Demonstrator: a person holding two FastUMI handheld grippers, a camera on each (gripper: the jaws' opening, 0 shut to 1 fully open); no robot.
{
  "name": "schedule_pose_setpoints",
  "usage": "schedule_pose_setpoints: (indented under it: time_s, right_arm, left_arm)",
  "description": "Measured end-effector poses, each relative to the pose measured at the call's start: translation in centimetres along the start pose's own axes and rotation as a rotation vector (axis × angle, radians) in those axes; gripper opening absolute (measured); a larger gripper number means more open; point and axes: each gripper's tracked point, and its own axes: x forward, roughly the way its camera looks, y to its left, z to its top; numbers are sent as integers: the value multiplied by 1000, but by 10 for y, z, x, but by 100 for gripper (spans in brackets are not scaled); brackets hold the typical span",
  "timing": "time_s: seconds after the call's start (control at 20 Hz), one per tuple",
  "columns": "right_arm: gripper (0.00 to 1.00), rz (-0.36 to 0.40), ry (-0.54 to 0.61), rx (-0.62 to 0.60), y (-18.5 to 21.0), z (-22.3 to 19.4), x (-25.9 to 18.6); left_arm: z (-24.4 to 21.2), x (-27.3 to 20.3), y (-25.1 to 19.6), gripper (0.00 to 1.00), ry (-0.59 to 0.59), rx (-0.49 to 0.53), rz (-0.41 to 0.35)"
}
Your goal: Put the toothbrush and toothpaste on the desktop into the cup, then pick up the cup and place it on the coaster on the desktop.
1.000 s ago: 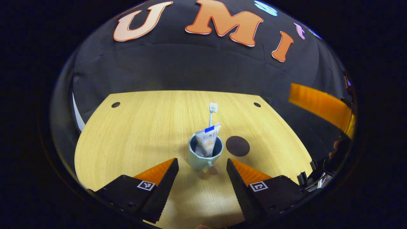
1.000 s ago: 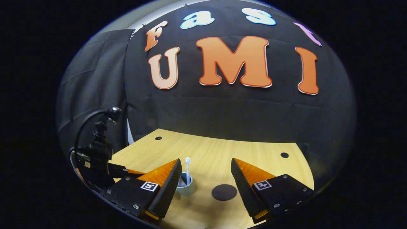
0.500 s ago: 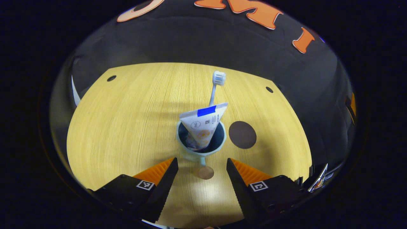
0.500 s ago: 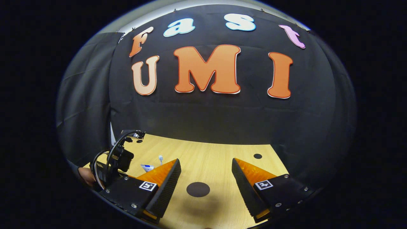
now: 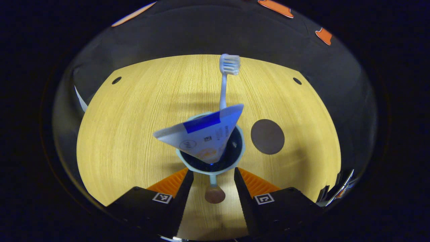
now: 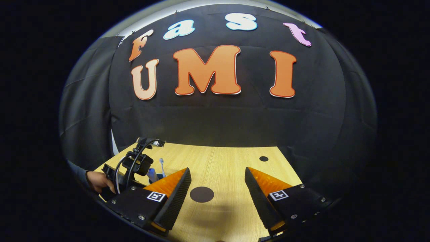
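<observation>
Fingers of left gripper (image 5: 212,181) spread, flanking cup (image 5: 211,160) handle, not touching: lined up for handle pinch. Toothbrush (image 5: 225,80) and toothpaste (image 5: 203,133) stand inside cup. Coaster (image 5: 267,136) bare at 2 o'clock of cup. Right gripper (image 6: 217,193) wide open, empty, held clear.

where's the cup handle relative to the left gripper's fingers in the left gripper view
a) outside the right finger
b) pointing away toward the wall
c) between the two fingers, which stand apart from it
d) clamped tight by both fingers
c: in the left gripper view the cup has its handle pointing back into the gap of the left gripper, with wood showing on both sides of it, so the fingers are not pressing on it.
</observation>
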Motion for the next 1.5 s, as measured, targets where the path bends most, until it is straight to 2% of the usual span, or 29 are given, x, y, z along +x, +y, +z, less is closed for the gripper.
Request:
schedule_pose_setpoints:
  time_s: [0.05,0.1,0.15,0.25,0.3,0.7,1.15,1.2,1.25,1.3,1.35,1.4,1.5]
  right_arm:
    - [96,-2,0,4,-2,0,-1]
    - [96,-4,2,9,-3,0,-3]
    - [96,-3,4,14,-3,-2,-3]
    - [96,0,9,19,-3,-4,-1]
    - [96,-1,11,16,-4,-5,-2]
    - [96,3,5,9,-6,-3,-4]
    - [96,-21,17,-11,-18,-11,-18]
    - [96,-26,21,-13,-21,-12,-20]
    - [96,-30,26,-14,-23,-14,-22]
    - [96,-35,30,-14,-25,-16,-24]
    - [96,-42,34,-14,-28,-17,-26]
    - [96,-46,36,-14,-30,-18,-27]
    - [96,-58,42,-14,-36,-20,-30]
  left_arm:
    - [1,1,2,69,4,2,2]
    - [2,3,3,56,12,7,10]
    - [1,5,6,51,21,13,29]
    - [6,6,7,26,32,31,45]
    - [9,7,7,24,30,30,45]
    - [61,22,4,20,2,8,21]
    - [193,61,-36,20,-58,78,-29]
    - [172,64,-57,20,-63,89,-38]
    - [180,65,-75,20,-66,103,-46]
    - [161,37,-90,20,-69,118,-52]
    - [173,45,-81,20,-70,133,-59]
    - [189,53,-95,22,-70,144,-65]
    - [194,57,-117,20,-65,164,-75]
